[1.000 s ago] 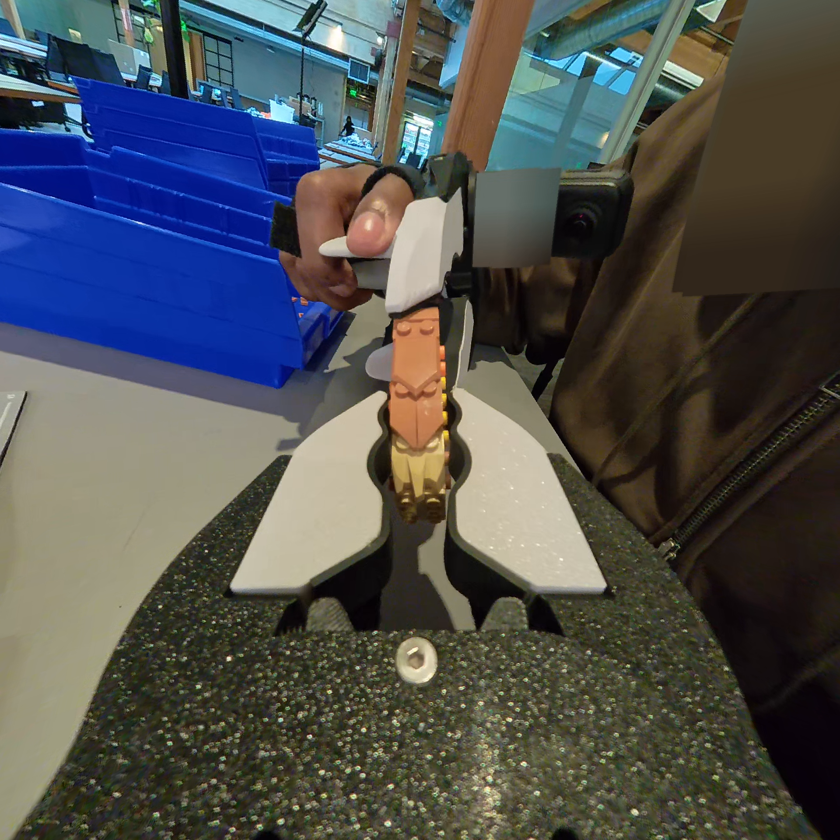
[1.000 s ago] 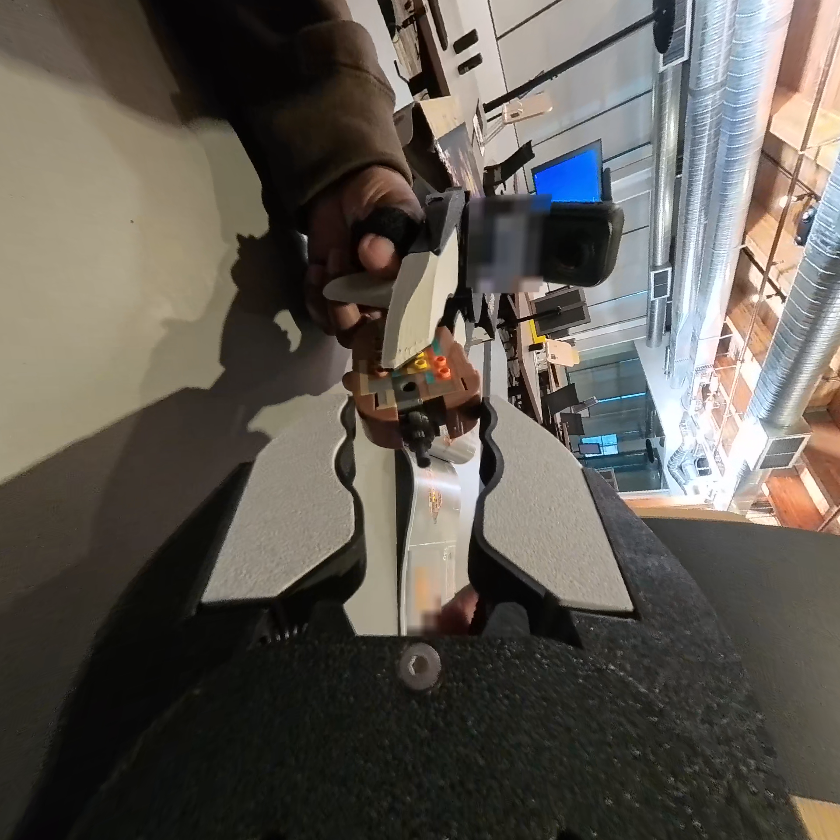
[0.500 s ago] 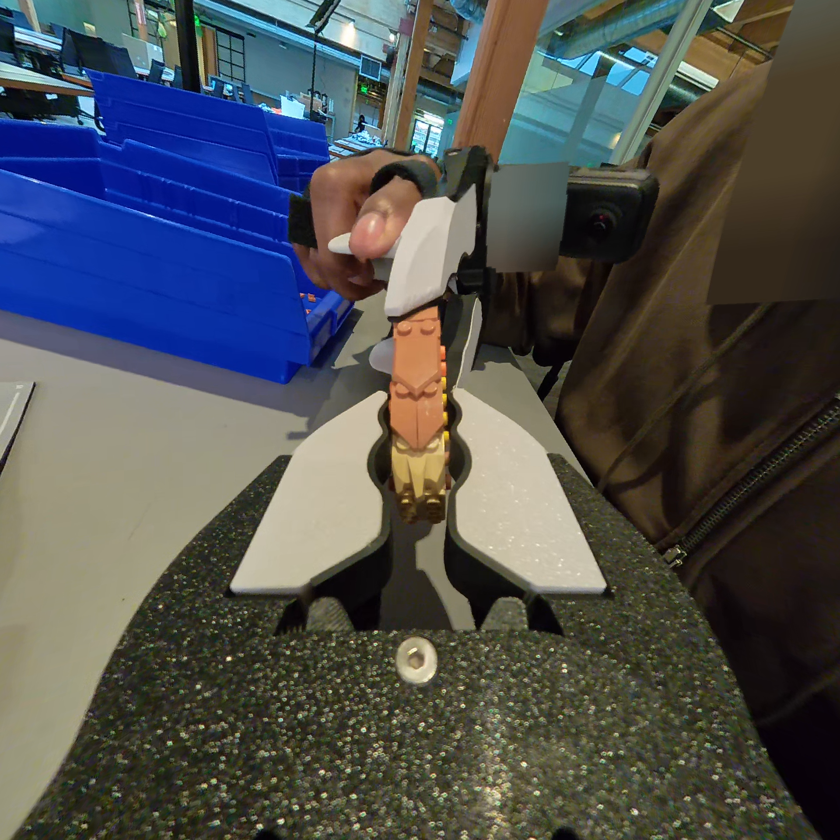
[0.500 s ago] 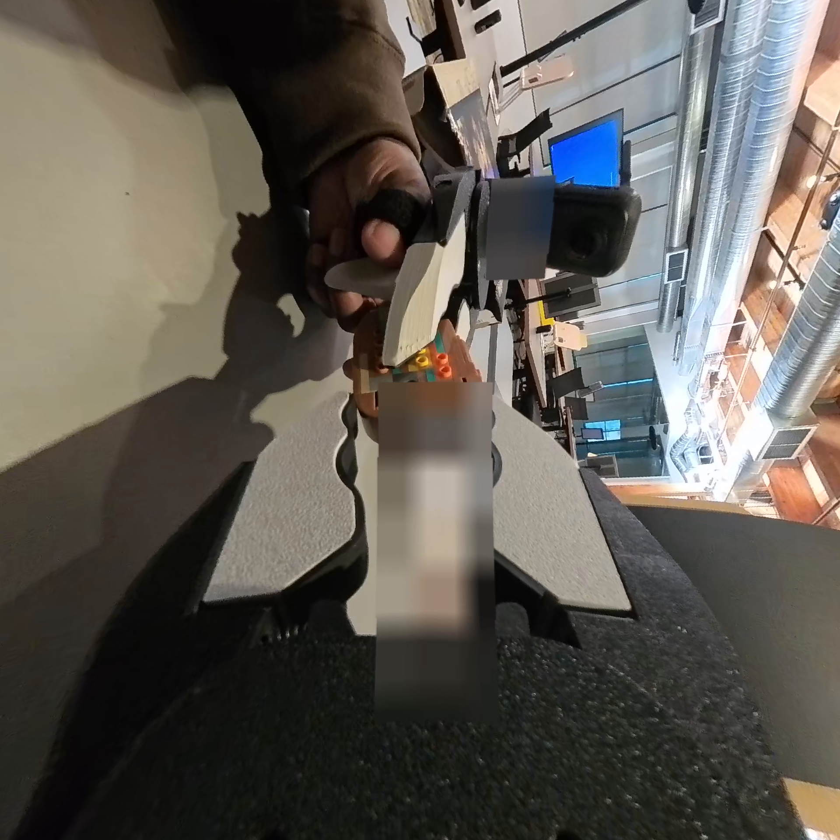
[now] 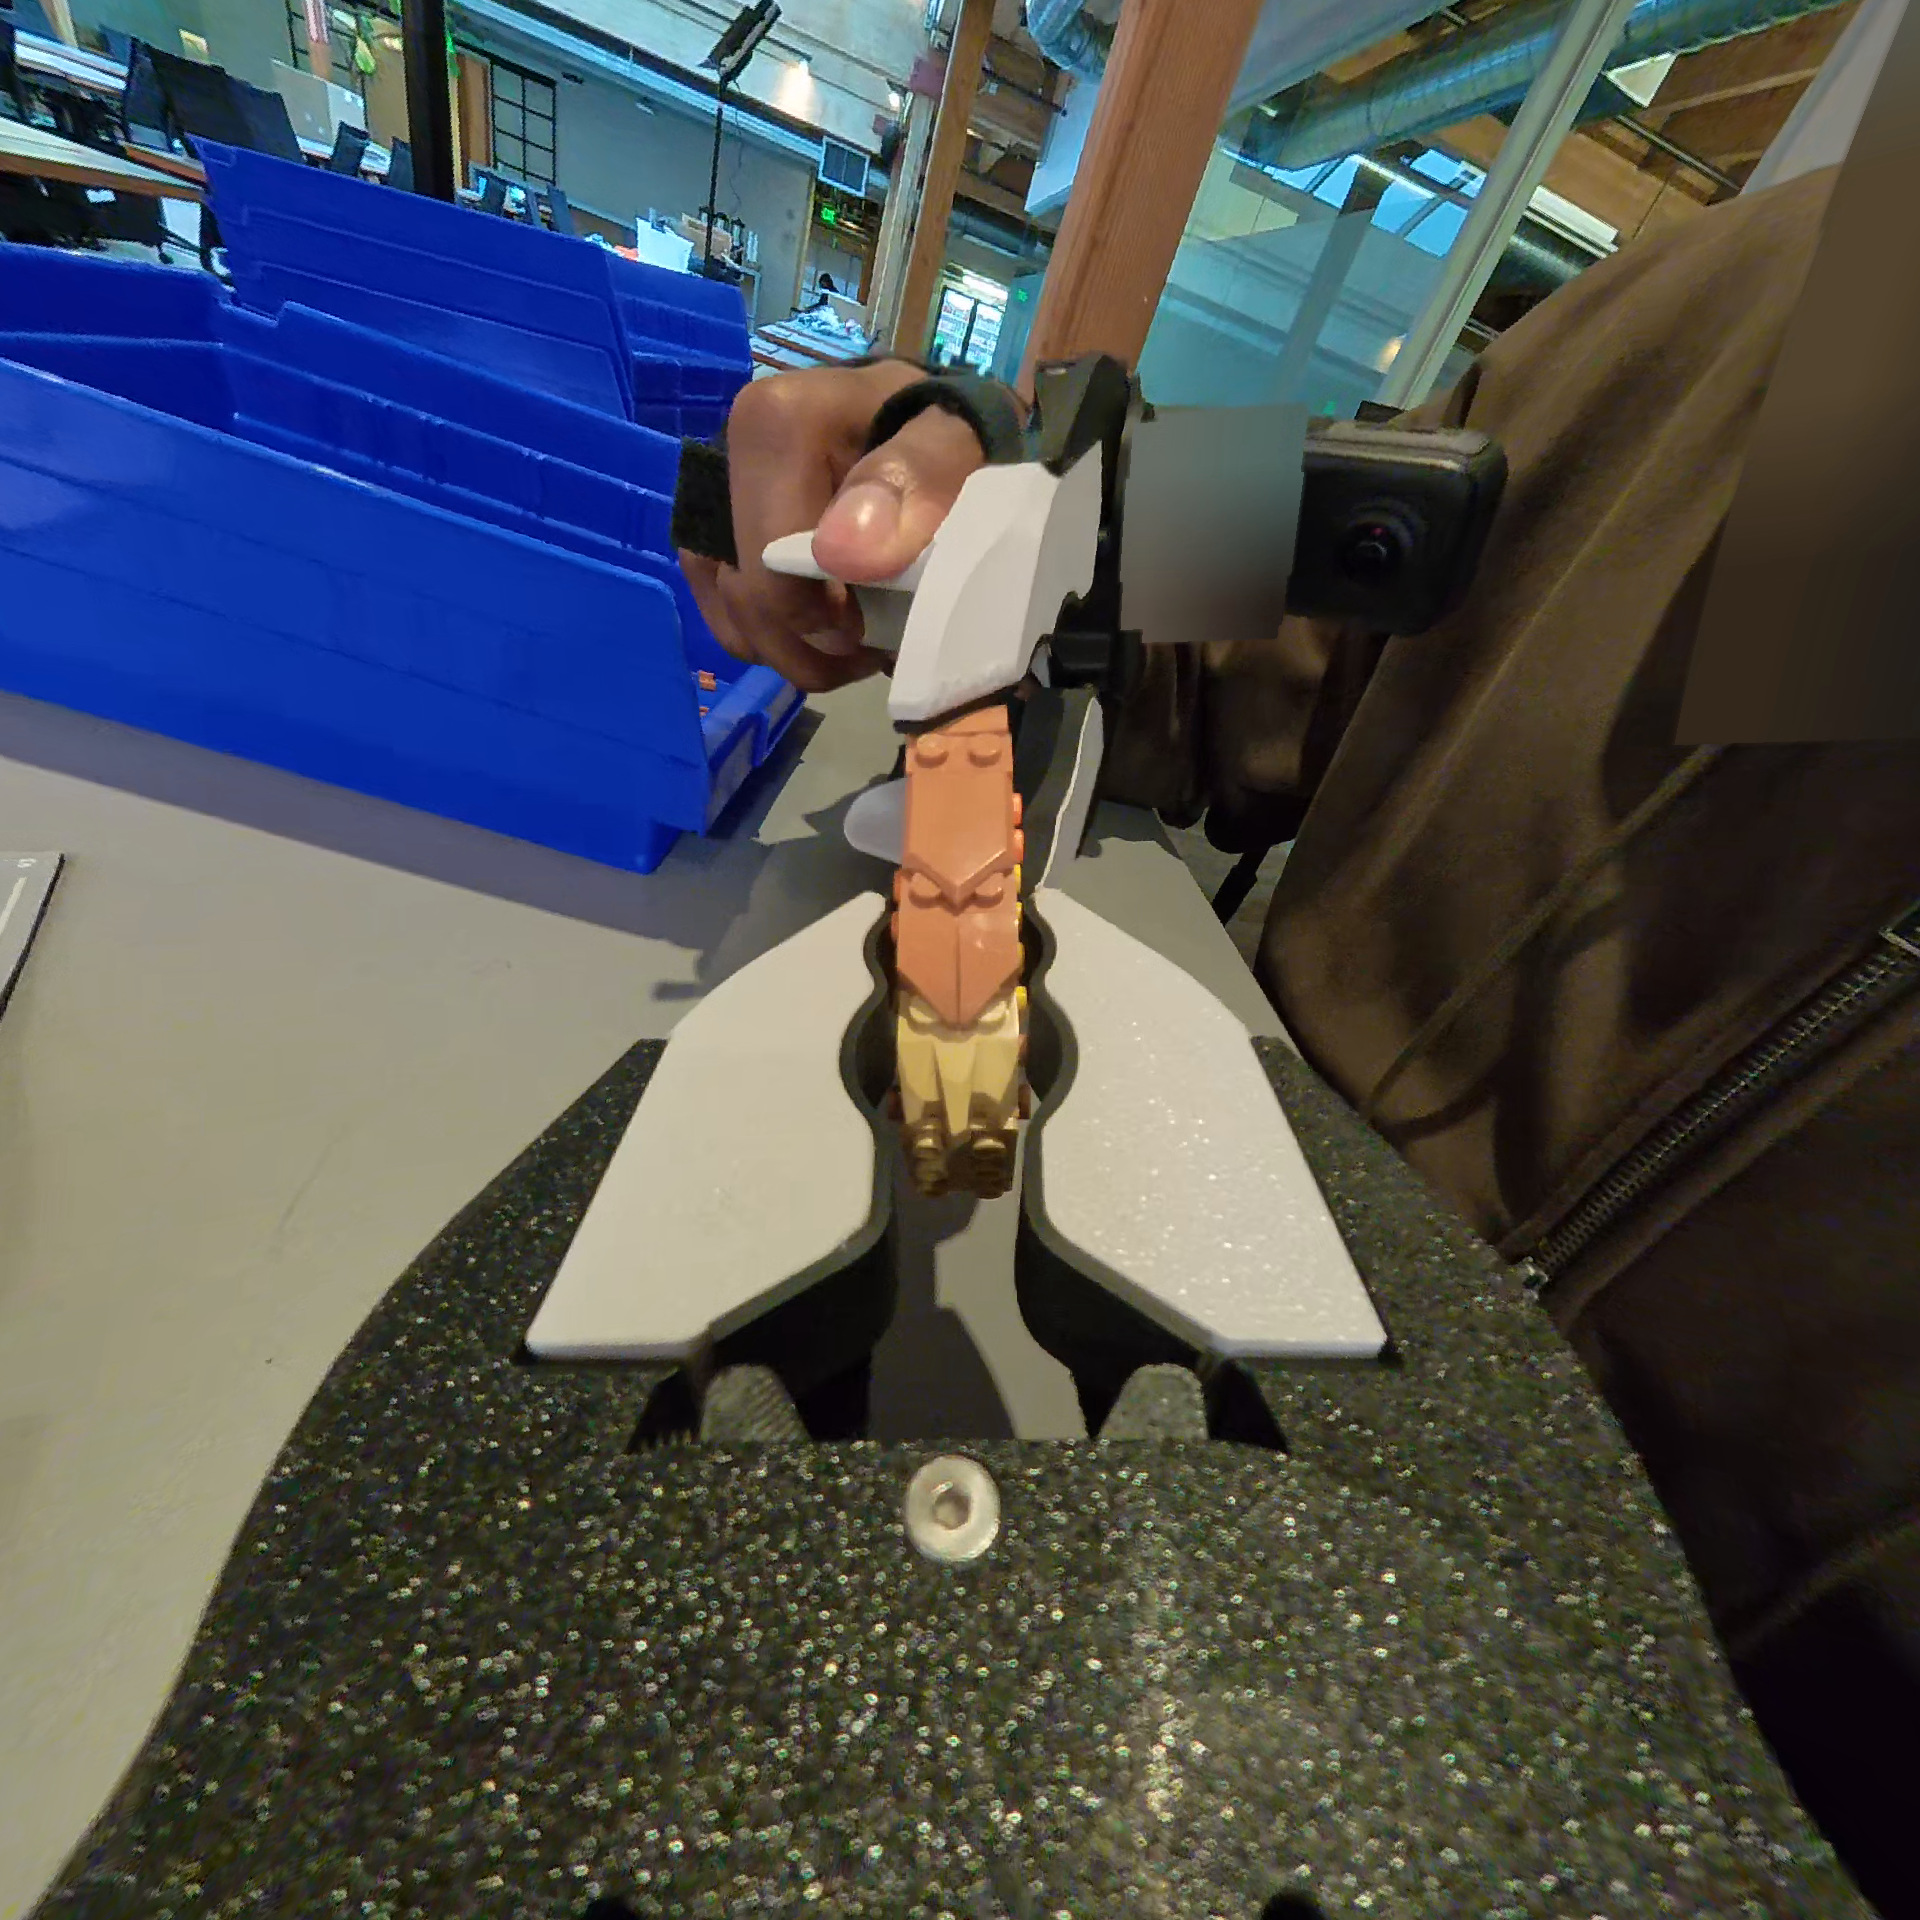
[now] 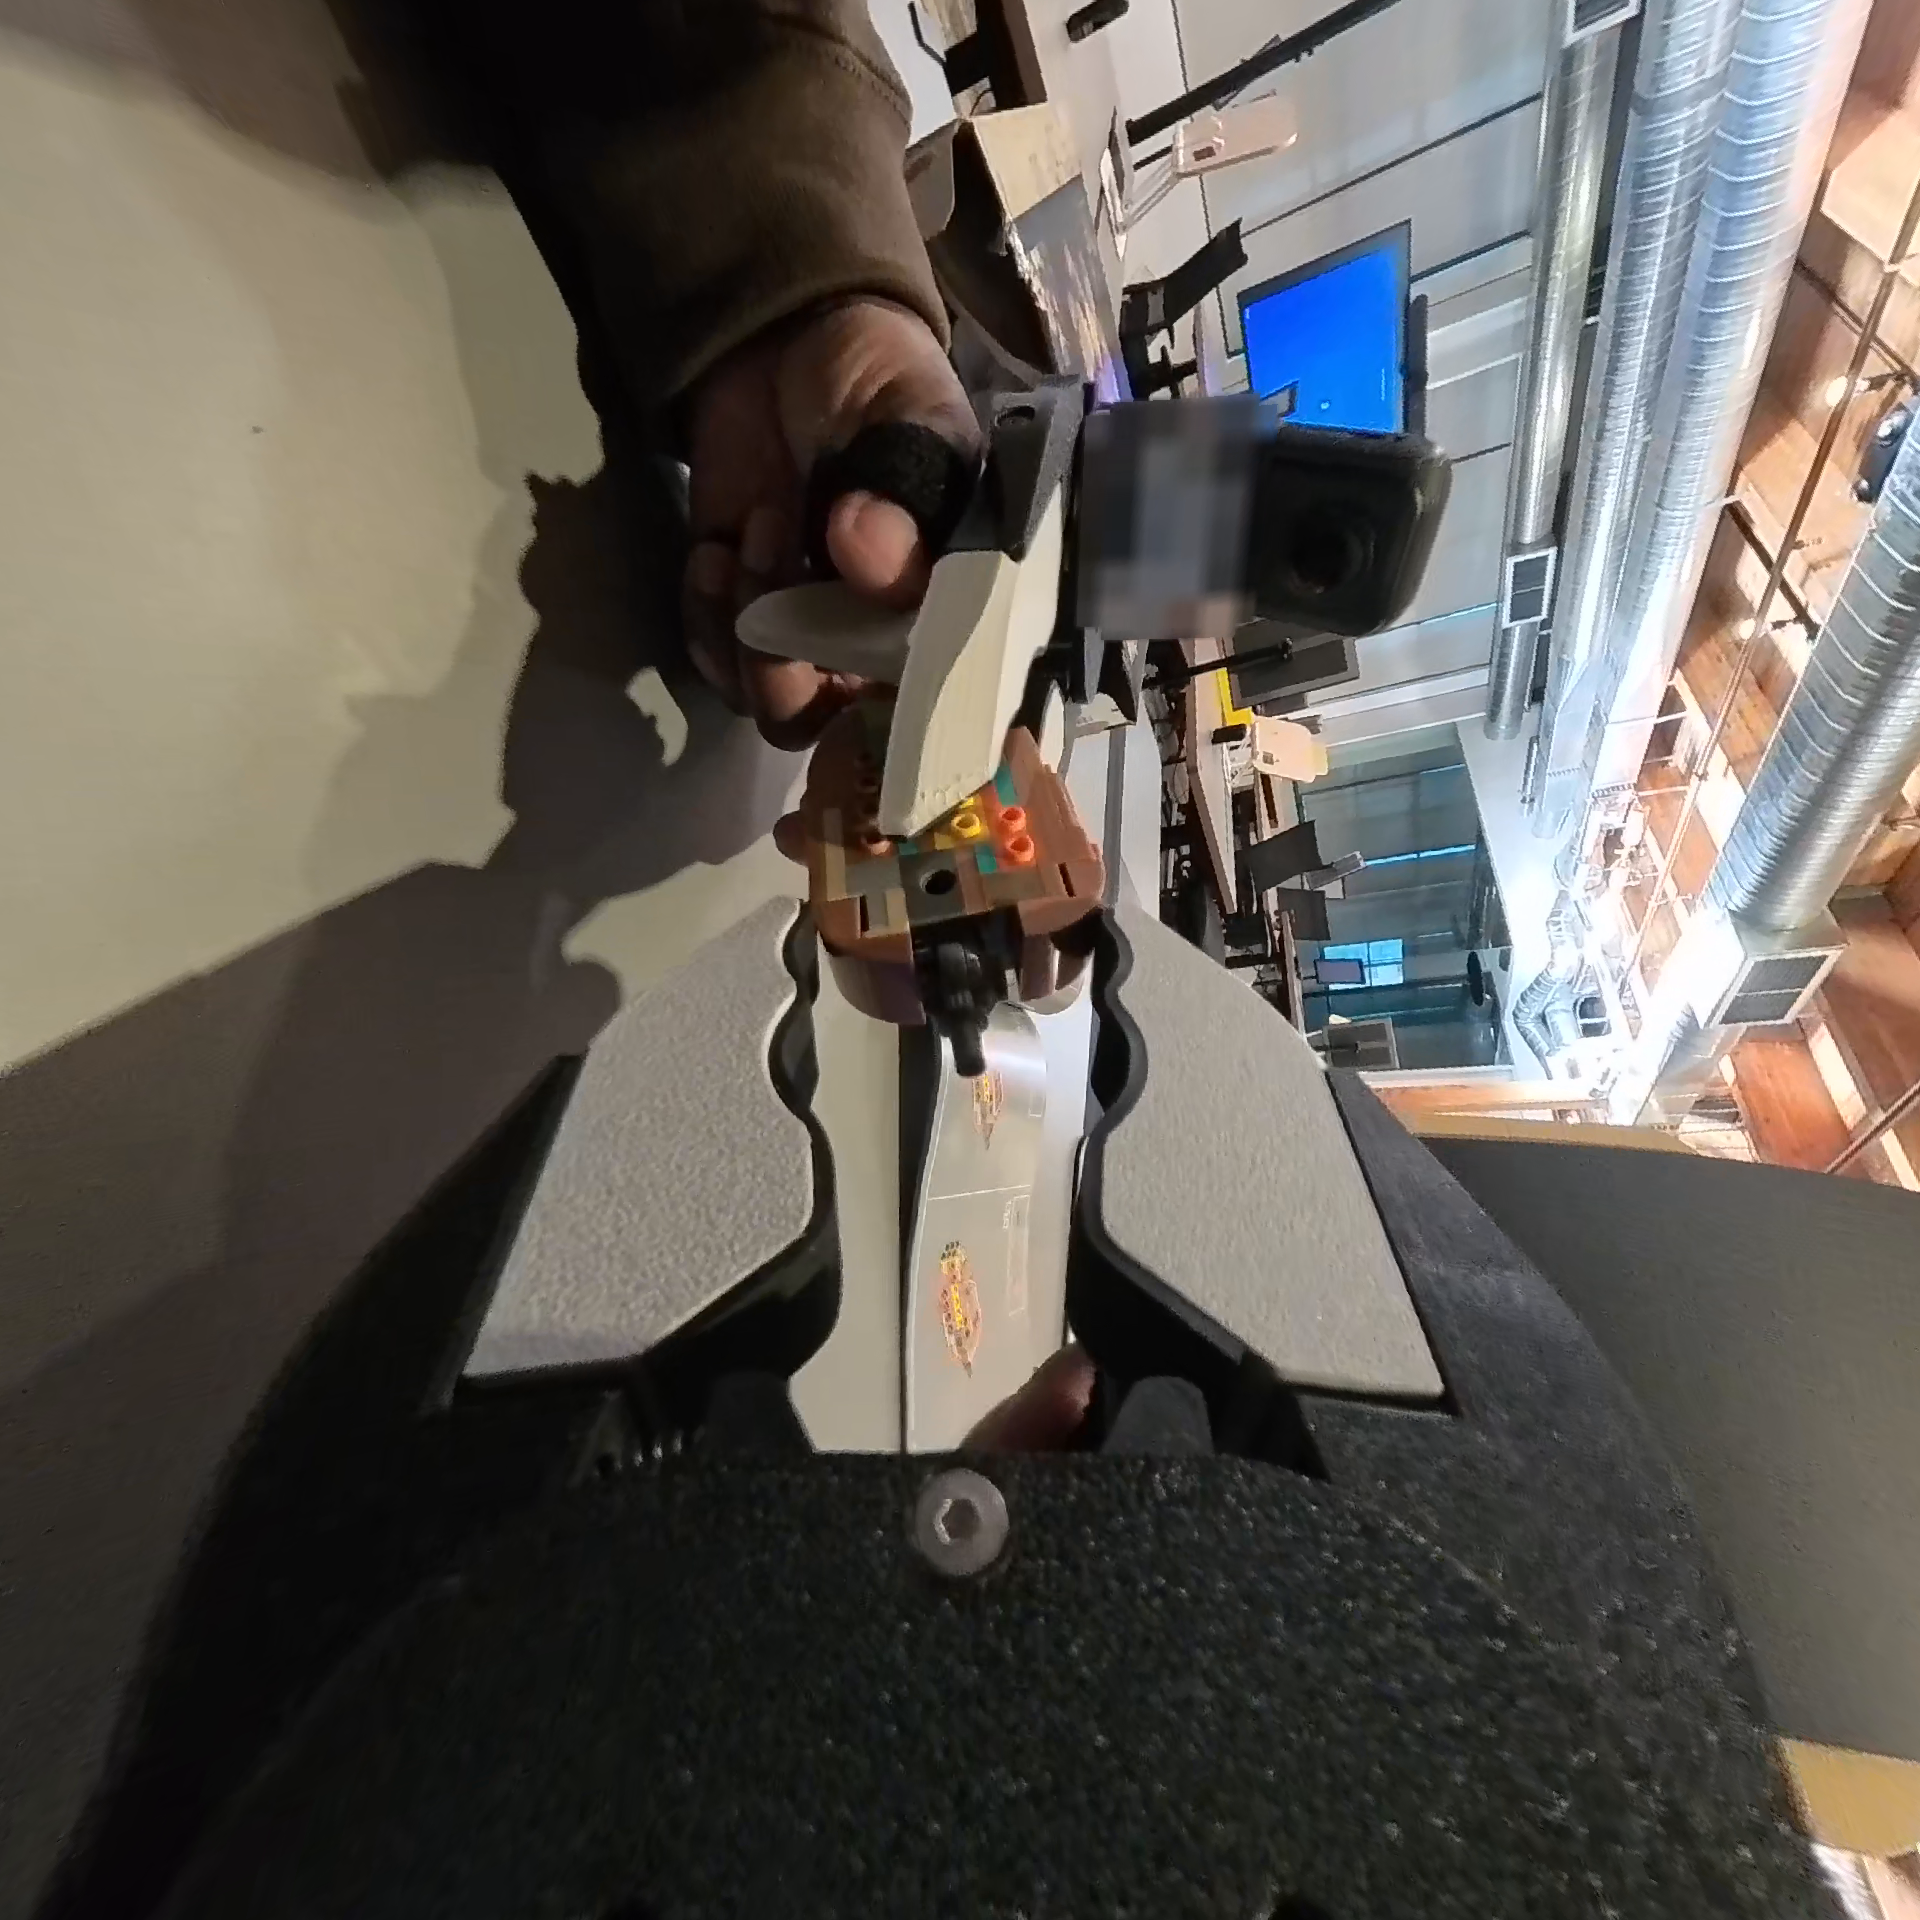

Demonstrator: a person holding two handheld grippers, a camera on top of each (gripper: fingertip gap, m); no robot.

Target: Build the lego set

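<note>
Both grippers' jaws clamp one lego model [image 5: 958, 935]; no brand writing is readable on it.

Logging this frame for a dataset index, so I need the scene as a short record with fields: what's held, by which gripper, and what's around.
held object: lego model, orange-brown top, tan end
left gripper: shut on the model's tan end
right gripper: closed around the model's brown end
model position: in the air between both grippers, above the grey table
surroundings: blue bins behind on the table; instruction sheet below the right gripper
</note>
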